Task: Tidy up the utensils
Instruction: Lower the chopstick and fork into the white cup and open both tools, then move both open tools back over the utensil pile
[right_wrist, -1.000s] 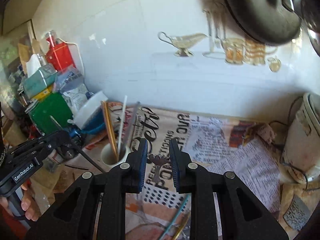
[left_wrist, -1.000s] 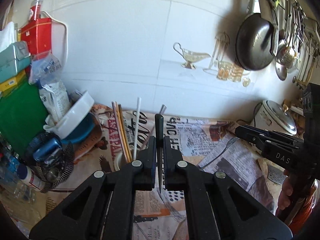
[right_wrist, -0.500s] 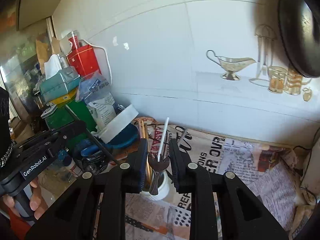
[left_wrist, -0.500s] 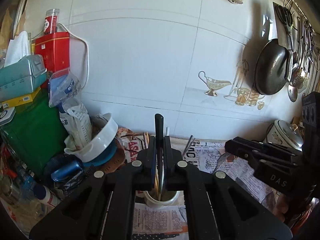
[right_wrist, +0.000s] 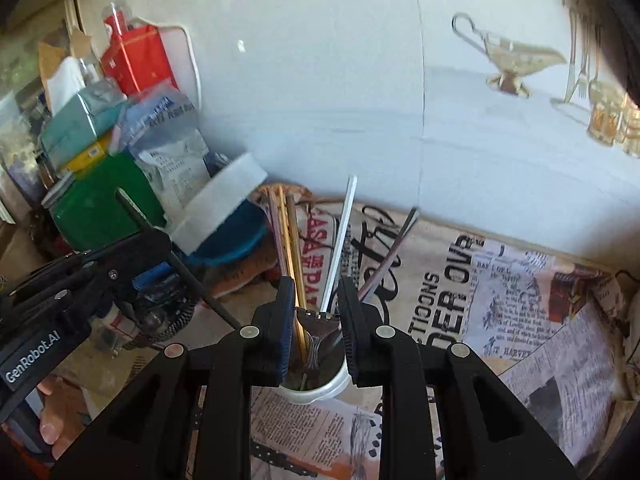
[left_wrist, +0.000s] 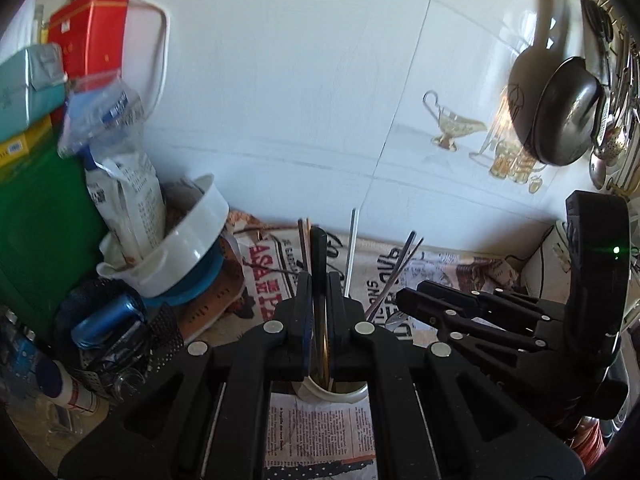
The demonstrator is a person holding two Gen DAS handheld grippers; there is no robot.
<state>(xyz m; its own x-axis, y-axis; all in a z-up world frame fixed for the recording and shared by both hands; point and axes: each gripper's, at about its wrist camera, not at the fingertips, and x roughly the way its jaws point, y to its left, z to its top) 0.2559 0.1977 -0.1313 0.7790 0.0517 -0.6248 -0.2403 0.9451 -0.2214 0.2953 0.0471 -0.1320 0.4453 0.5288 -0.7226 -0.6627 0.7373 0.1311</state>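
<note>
My left gripper [left_wrist: 319,300] is shut on a black chopstick [left_wrist: 319,264], which points down toward a white cup [left_wrist: 334,394] just below the fingers. The cup [right_wrist: 320,390] holds wooden chopsticks [right_wrist: 290,240], a white straw [right_wrist: 340,240], a metal rod [right_wrist: 390,256] and a metal fork [right_wrist: 314,328]. My right gripper [right_wrist: 314,320] is open, its jaws standing on either side of the fork head above the cup. In the right wrist view the left gripper [right_wrist: 80,280] shows at the left with the black chopstick [right_wrist: 176,260]. The right gripper [left_wrist: 460,312] shows at the right in the left wrist view.
Newspaper [right_wrist: 520,300] covers the counter. At left stand a tilted white bowl [left_wrist: 184,240] on a blue one, a bag [left_wrist: 128,200], a green box [left_wrist: 36,220], a red box [left_wrist: 88,36] and a mesh holder [left_wrist: 108,332]. A pan [left_wrist: 564,120] hangs on the tiled wall at right.
Both grippers have come closer to the cup and lower. The black chopstick's tip is now lower, over the cup mouth. The right gripper's jaws now straddle the fork head.
</note>
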